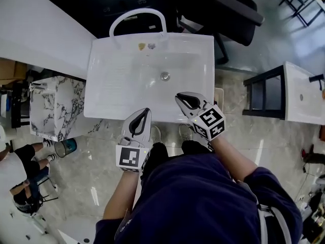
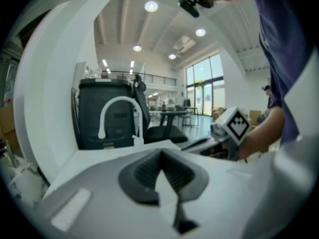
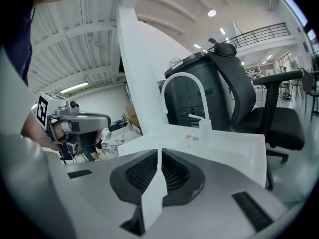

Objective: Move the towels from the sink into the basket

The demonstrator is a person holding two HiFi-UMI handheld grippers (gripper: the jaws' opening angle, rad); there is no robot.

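Note:
A white sink [image 1: 106,75] with an arched white faucet [image 1: 137,15] lies straight ahead; its basin shows only the drain [image 1: 165,76]. No towel or basket appears in any view. My left gripper [image 1: 146,111] hovers at the sink's front edge, jaws shut with nothing between them. My right gripper [image 1: 179,96] reaches just over the front rim, also shut and holding nothing. In the left gripper view the shut jaws [image 2: 160,152] point toward the faucet [image 2: 118,114]. The right gripper view shows its shut jaws [image 3: 159,151] facing the sink [image 3: 234,151].
A black office chair [image 1: 223,9] stands behind the sink at the right. Left of the sink sits a marble-patterned block [image 1: 56,108], and a black-framed white table [image 1: 299,93] is at the right. A seated person [image 1: 20,172] is at the lower left.

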